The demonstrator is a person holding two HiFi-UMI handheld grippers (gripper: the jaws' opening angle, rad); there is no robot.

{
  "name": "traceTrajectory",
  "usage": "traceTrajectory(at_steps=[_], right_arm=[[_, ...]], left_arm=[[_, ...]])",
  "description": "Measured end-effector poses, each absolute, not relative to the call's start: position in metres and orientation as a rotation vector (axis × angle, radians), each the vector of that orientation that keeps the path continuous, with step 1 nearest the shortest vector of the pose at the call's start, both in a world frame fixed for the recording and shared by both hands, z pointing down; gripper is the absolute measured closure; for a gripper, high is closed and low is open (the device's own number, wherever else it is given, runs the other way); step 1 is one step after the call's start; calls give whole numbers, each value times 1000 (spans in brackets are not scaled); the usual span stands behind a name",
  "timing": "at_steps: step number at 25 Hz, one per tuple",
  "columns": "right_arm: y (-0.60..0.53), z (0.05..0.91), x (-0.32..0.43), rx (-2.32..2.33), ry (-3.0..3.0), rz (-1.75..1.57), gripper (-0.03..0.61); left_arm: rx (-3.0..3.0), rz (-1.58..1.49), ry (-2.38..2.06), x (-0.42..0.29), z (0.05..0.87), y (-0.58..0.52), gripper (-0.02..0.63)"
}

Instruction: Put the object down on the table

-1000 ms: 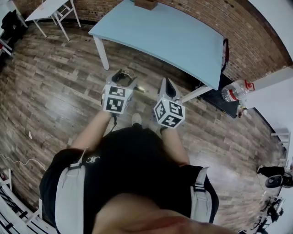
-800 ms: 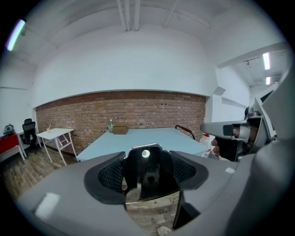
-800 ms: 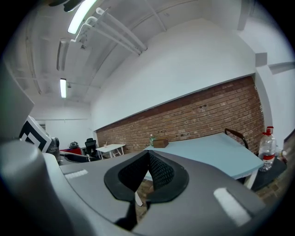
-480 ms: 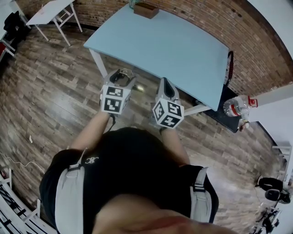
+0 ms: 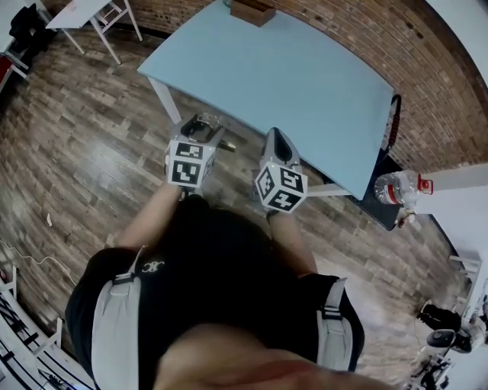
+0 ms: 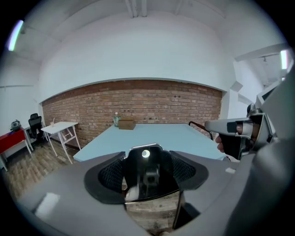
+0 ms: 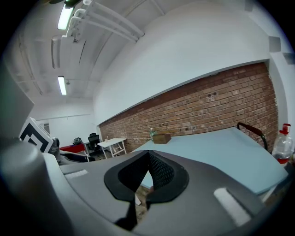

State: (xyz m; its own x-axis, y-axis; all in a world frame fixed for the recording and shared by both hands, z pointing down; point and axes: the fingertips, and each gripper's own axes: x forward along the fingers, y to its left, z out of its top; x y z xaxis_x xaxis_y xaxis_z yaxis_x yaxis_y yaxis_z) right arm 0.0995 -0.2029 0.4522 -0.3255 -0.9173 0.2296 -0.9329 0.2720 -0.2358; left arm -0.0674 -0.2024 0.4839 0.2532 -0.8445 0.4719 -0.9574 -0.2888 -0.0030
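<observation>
My left gripper (image 5: 201, 126) is shut on a dark, glossy flat object (image 6: 145, 177) that stands upright between its pads; a ceiling light glints on its top. In the head view the object (image 5: 204, 122) shows only as a small shiny piece at the jaw tips, just short of the table's near corner. The light blue table (image 5: 305, 76) lies ahead of both grippers. My right gripper (image 5: 277, 138) hangs beside the left one over the floor at the table's near edge. In the right gripper view its pads (image 7: 156, 173) meet at the tip with nothing between them.
A brown wooden box (image 5: 252, 11) and a small bottle (image 6: 116, 120) stand at the table's far end by the brick wall. A black chair back (image 5: 393, 122) is at the table's right side. A water bottle (image 5: 399, 187) stands on a white surface at the right. A white side table (image 5: 84, 11) is at the far left.
Both grippers have been carried forward toward the blue table, which now sits closer and larger in the head view. The left gripper's hold on the object is unchanged.
</observation>
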Motion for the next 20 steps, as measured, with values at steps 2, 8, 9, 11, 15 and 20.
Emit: traceTrajectory(at_steps=[2,8,9,11,15,20], right_arm=[[-212,456,98,1786,-2463,514,565],[-246,461,89,1779,-2450,498,564],[-253,461,86,1777,-2448,492,563],[-269,462,82,1776,-2440,488,563],[-302,460,73,1779,-2424,480,563],[-343,452,62,1804,-2402,446,563]], left_arm=[[2240,563,-1671,-69,487,-210,316],[2247,572,-1638,-73,499,-245,316],[2250,571,-1632,-74,500,-255,316],[2260,567,-1619,-75,501,-275,316],[2292,569,-1584,-76,501,-317,316],[2323,583,-1538,-81,501,-369,316]])
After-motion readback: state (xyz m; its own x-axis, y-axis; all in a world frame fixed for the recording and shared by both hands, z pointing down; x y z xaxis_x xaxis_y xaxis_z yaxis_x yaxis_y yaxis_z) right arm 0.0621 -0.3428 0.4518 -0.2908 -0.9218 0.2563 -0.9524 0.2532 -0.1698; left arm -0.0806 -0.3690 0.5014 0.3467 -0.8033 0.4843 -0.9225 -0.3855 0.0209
